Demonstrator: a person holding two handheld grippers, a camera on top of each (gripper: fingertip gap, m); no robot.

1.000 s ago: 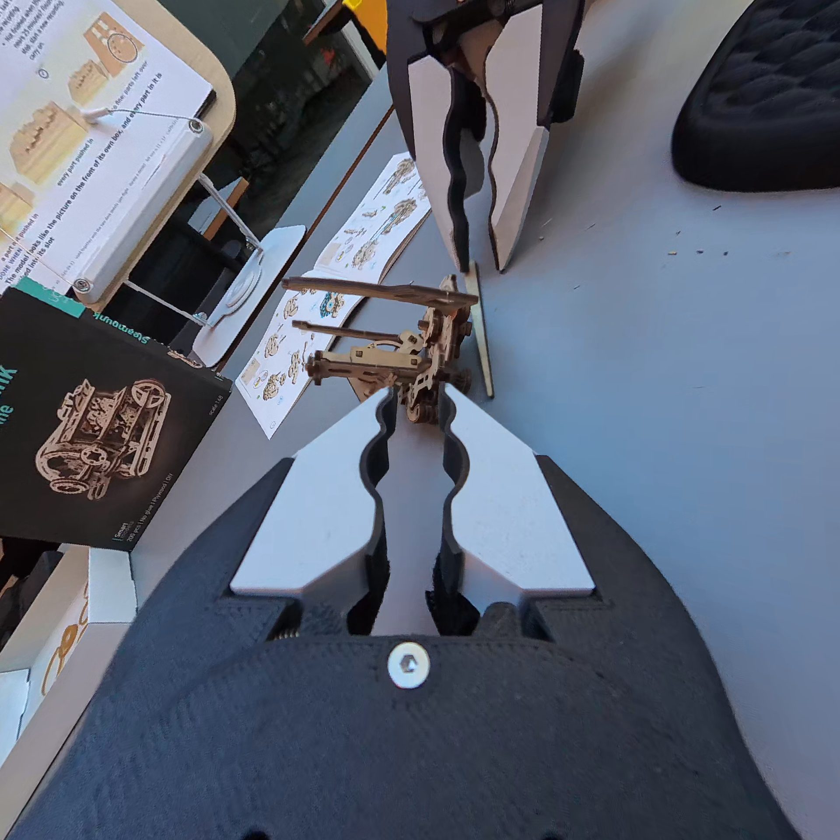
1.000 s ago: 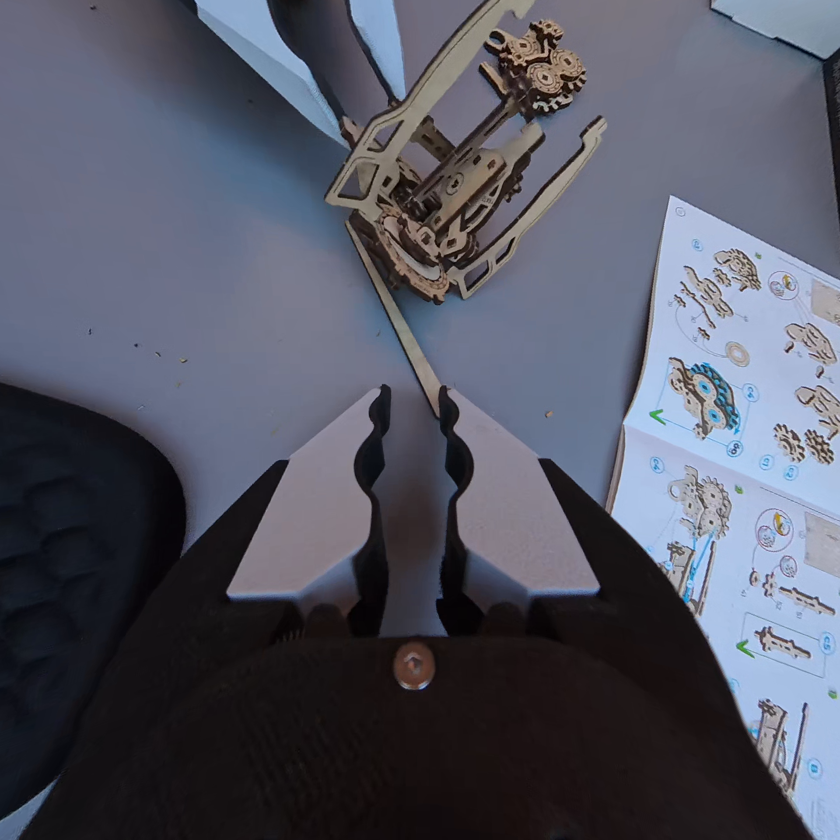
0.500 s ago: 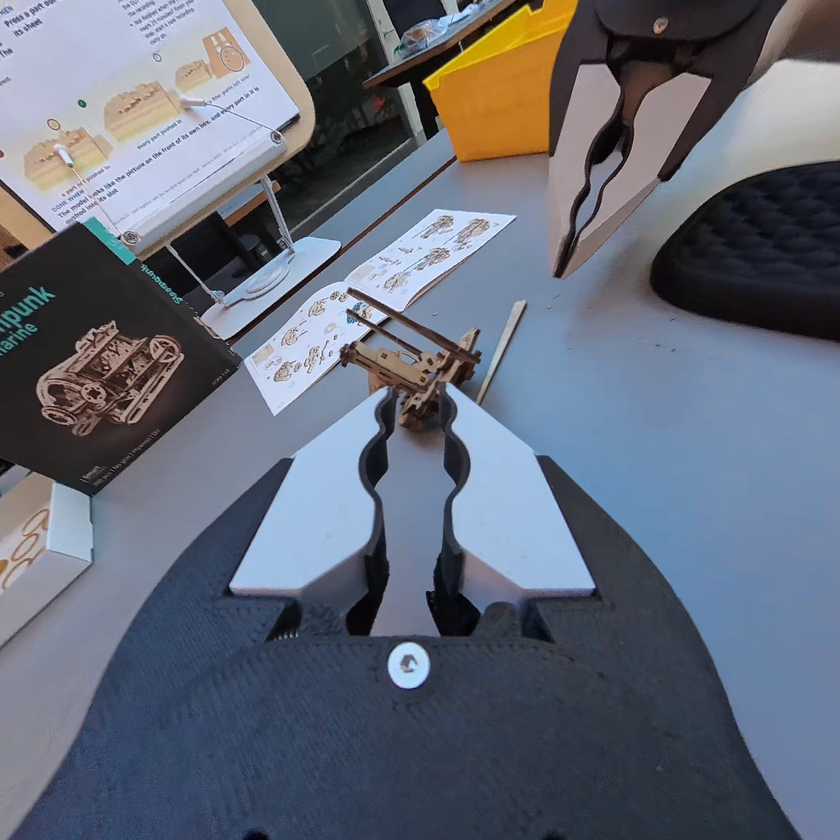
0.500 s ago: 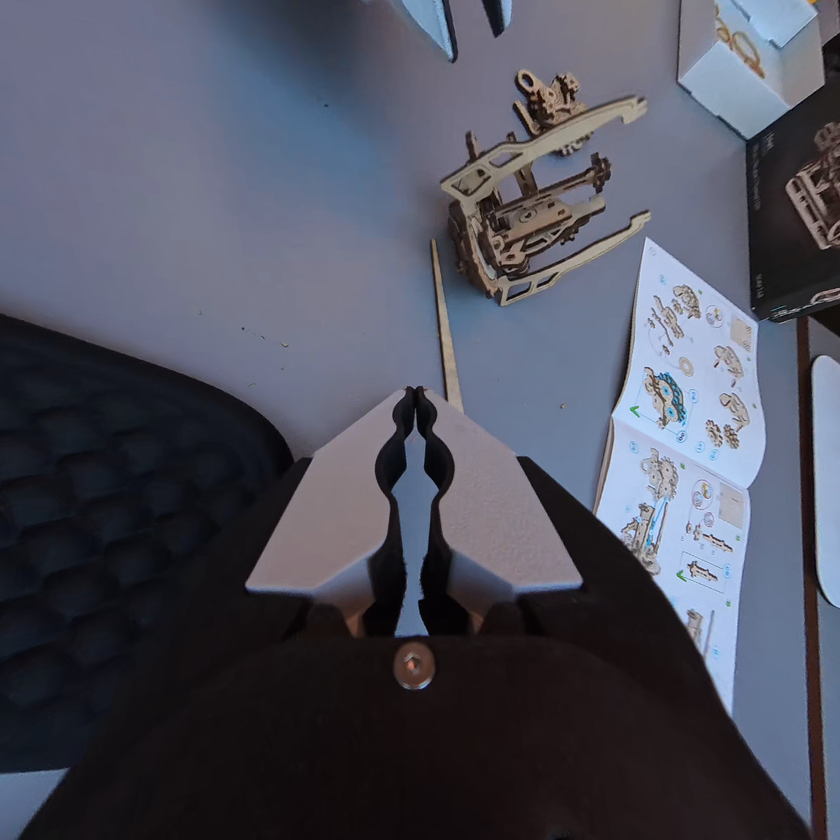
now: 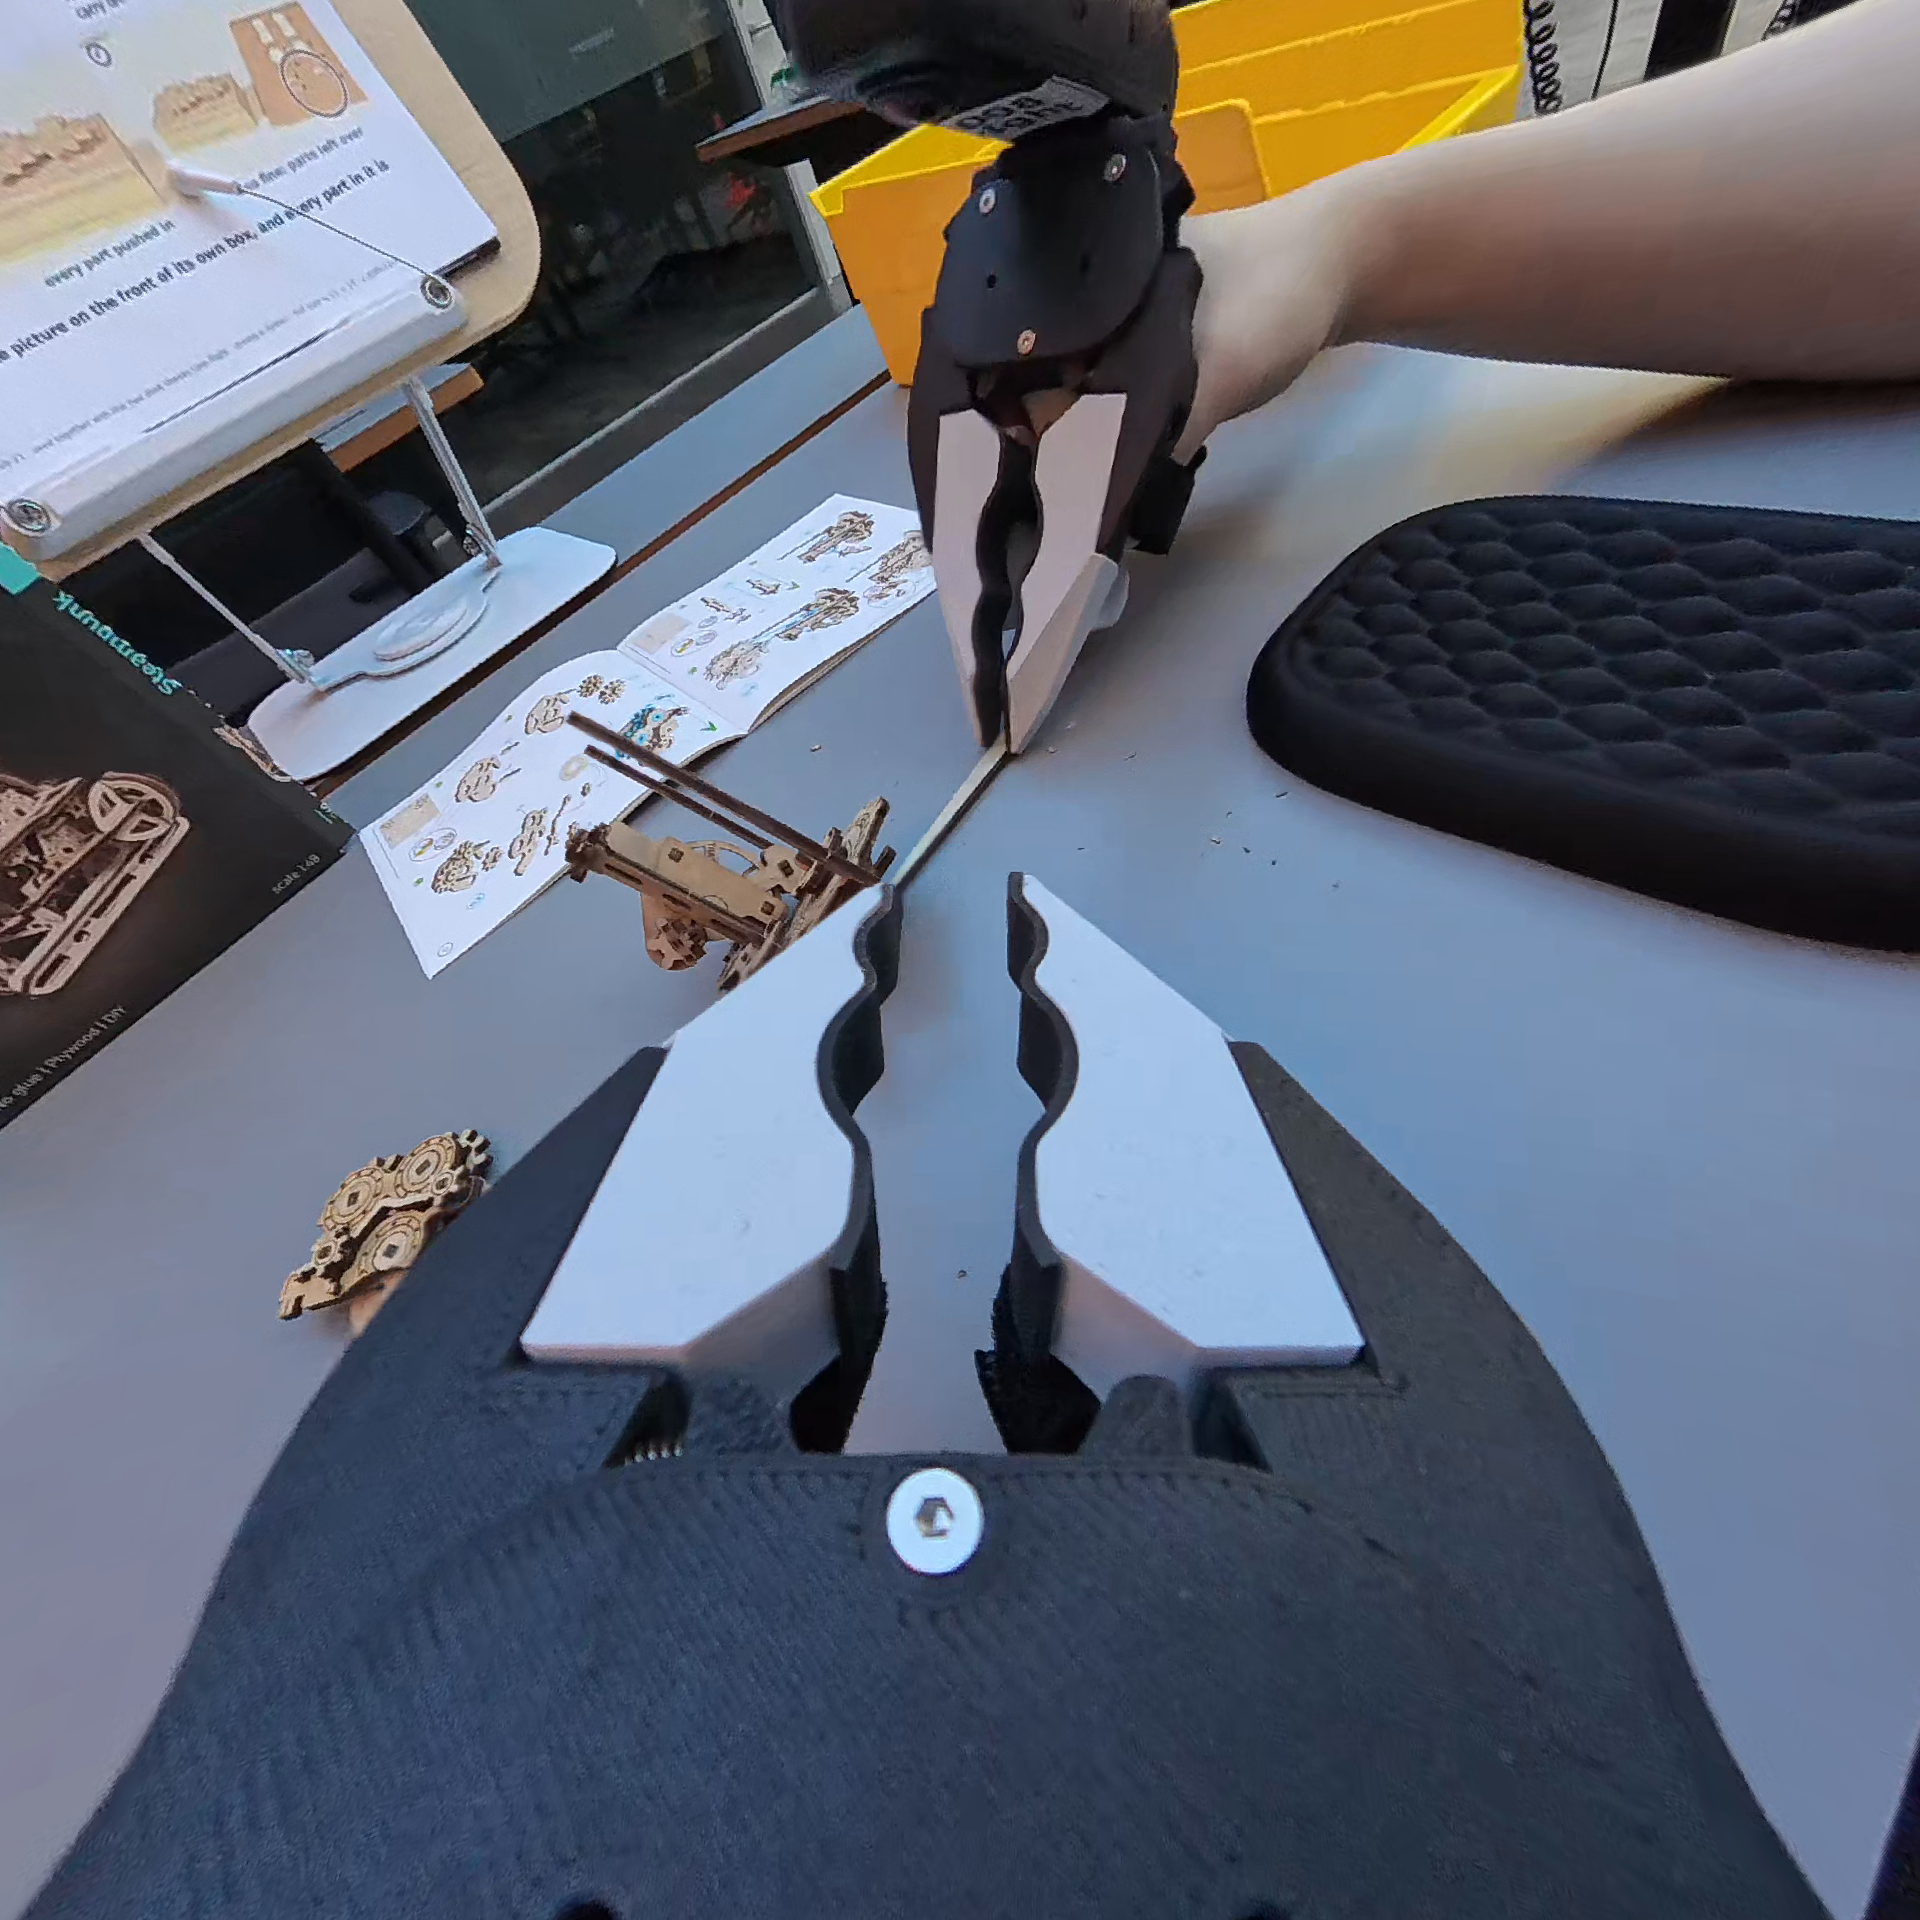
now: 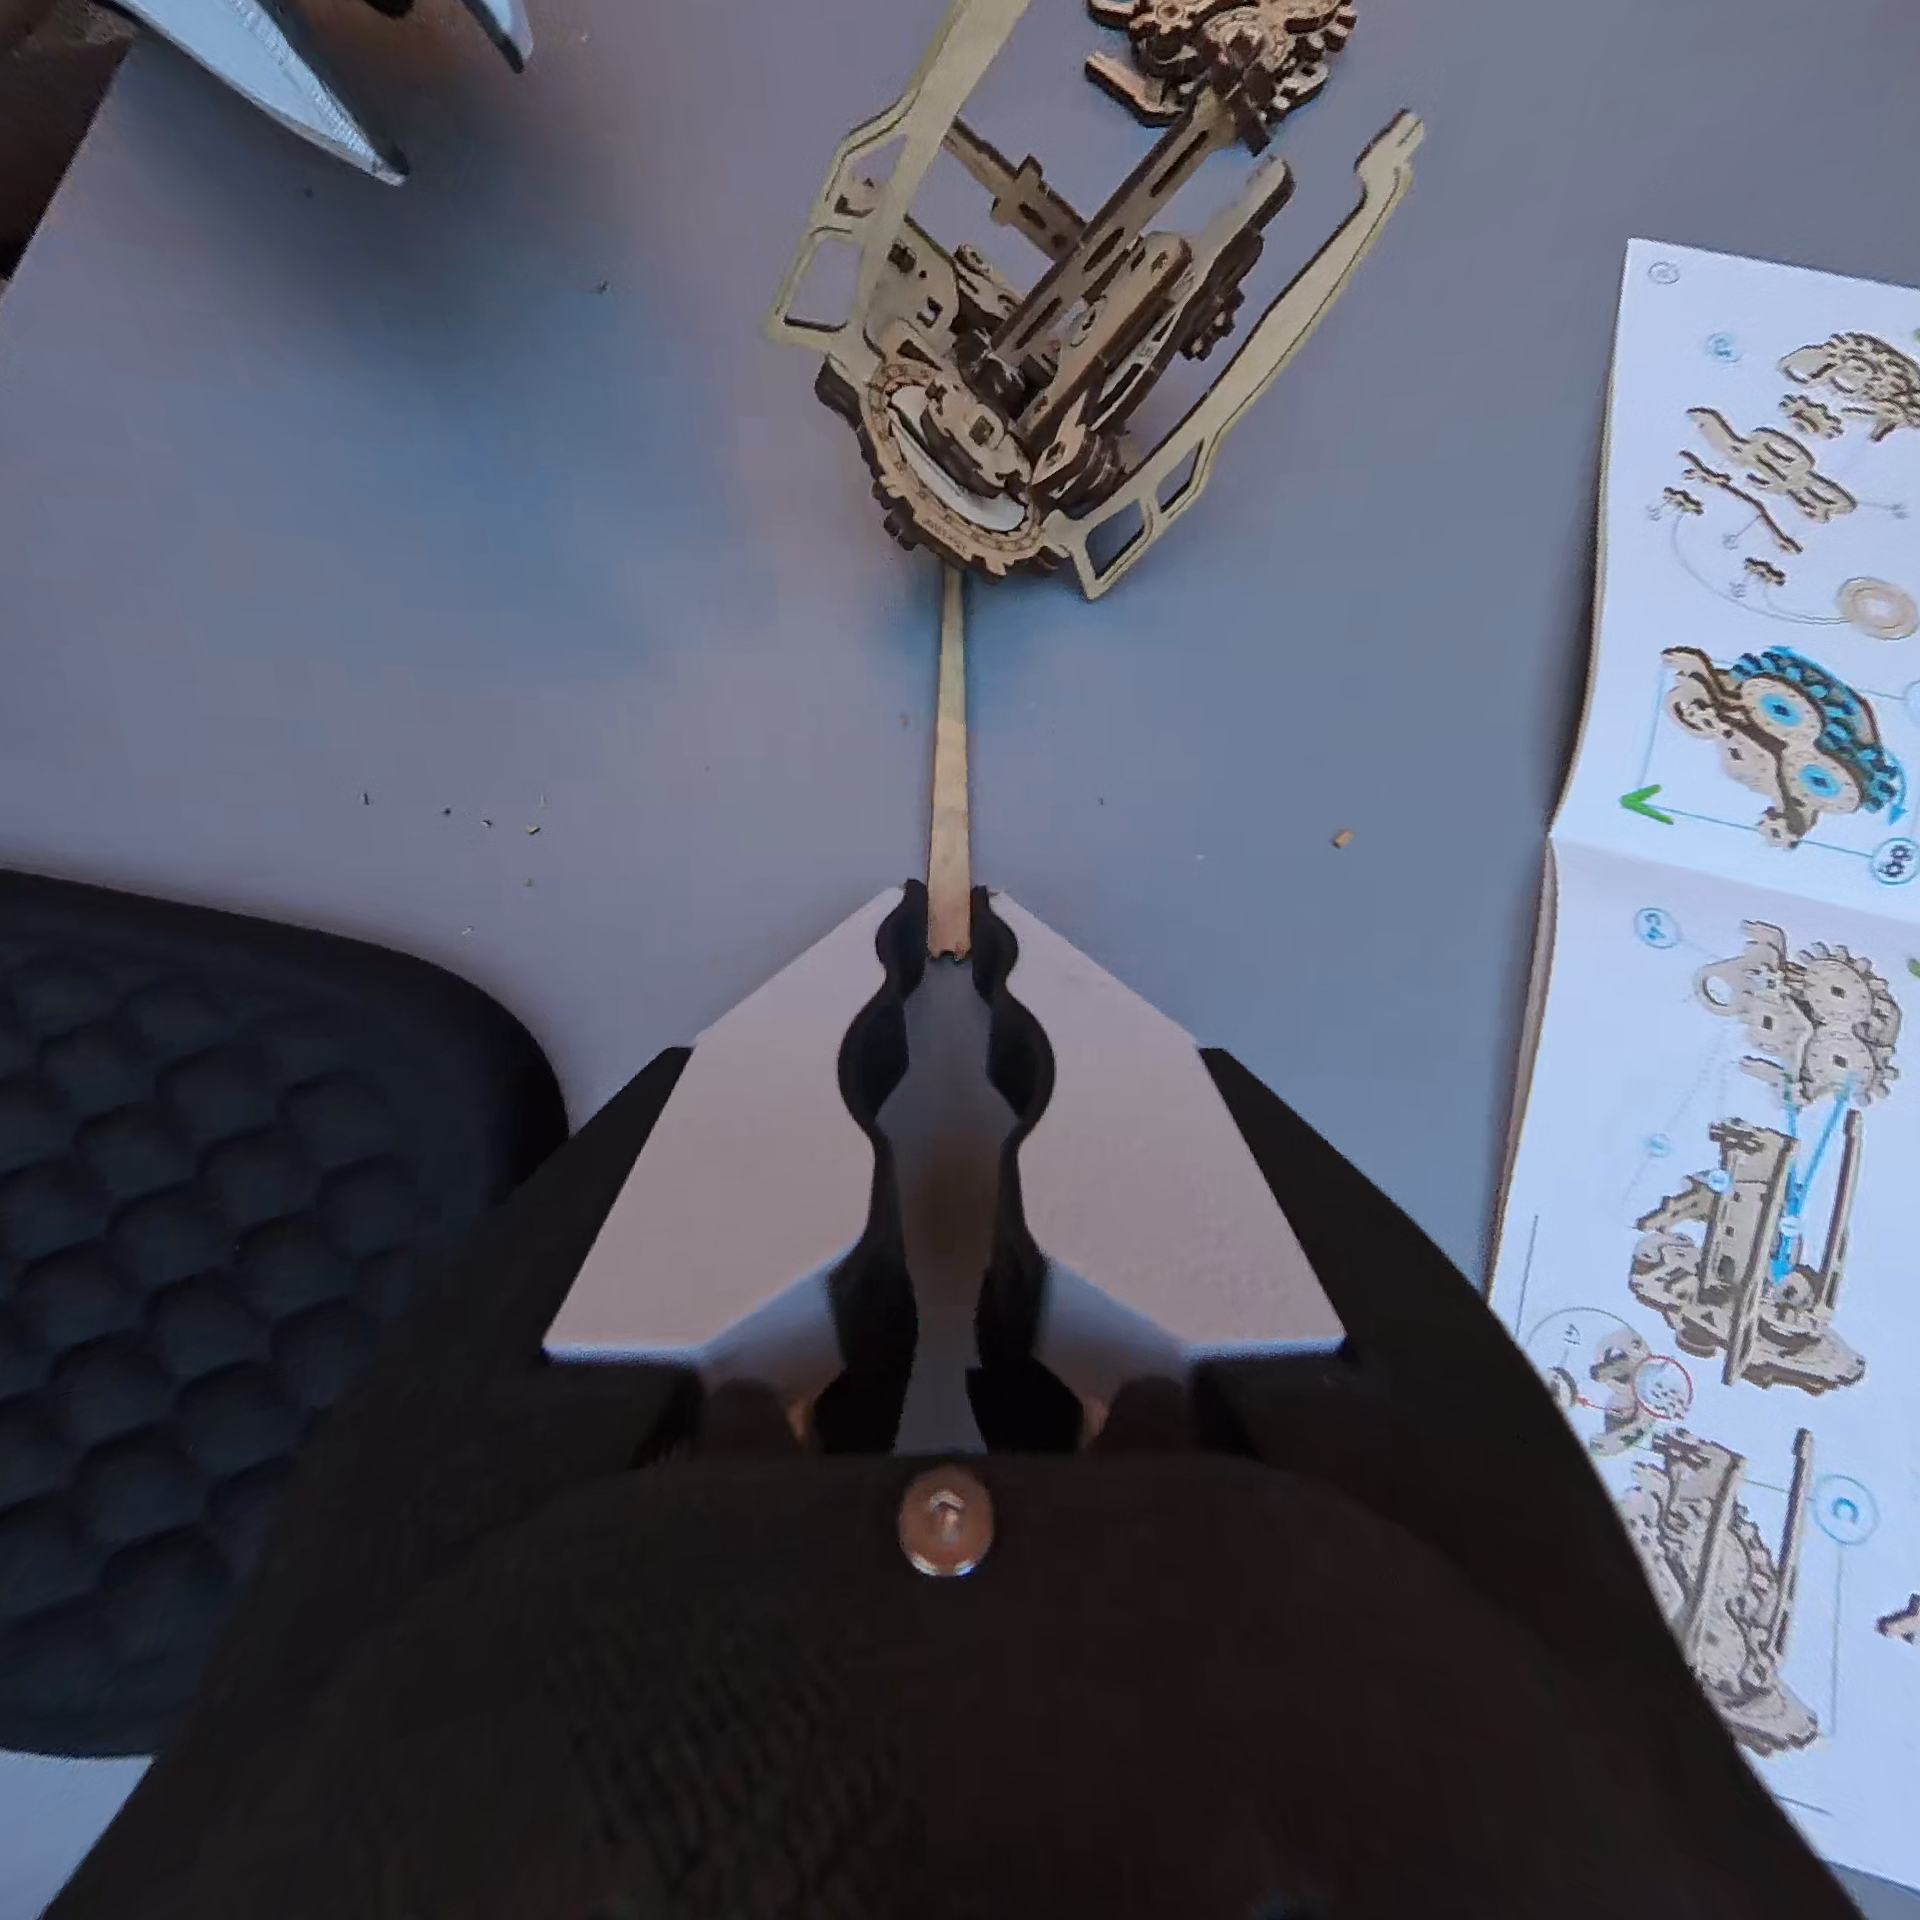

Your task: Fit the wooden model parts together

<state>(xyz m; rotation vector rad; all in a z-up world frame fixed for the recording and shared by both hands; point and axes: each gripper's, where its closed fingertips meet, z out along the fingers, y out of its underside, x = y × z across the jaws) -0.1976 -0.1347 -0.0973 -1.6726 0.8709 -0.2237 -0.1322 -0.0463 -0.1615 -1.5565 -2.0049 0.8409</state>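
The partly built wooden model (image 5: 727, 878) lies on the grey table (image 5: 1455, 1143), just left of my left gripper (image 5: 951, 894), which is open and empty. It also shows in the right wrist view (image 6: 1039, 343). A thin wooden strip (image 6: 948, 748) lies flat, running from the model's geared end to my right gripper (image 6: 948, 920), whose tips are closed on the strip's near end. In the left wrist view the right gripper (image 5: 997, 740) stands steeply on the strip (image 5: 951, 810). A separate wooden gear cluster (image 5: 384, 1221) lies left of my left gripper and shows beyond the model (image 6: 1226, 42).
An open instruction booklet (image 5: 644, 727) (image 6: 1745, 935) lies beside the model. A black cushioned pad (image 5: 1610, 707) (image 6: 208, 1195) lies to the right. A black kit box (image 5: 83, 831), a sheet on a stand (image 5: 208, 208) and a yellow bin (image 5: 1247, 135) are at the back. A person's forearm (image 5: 1558, 270) reaches in. My hands' fingertips stand some 12 cm from each other.
My right gripper, shut and lifted half a second ago, has come down onto the strip's end. My left gripper has drawn back to the right, leaving the model to its left.
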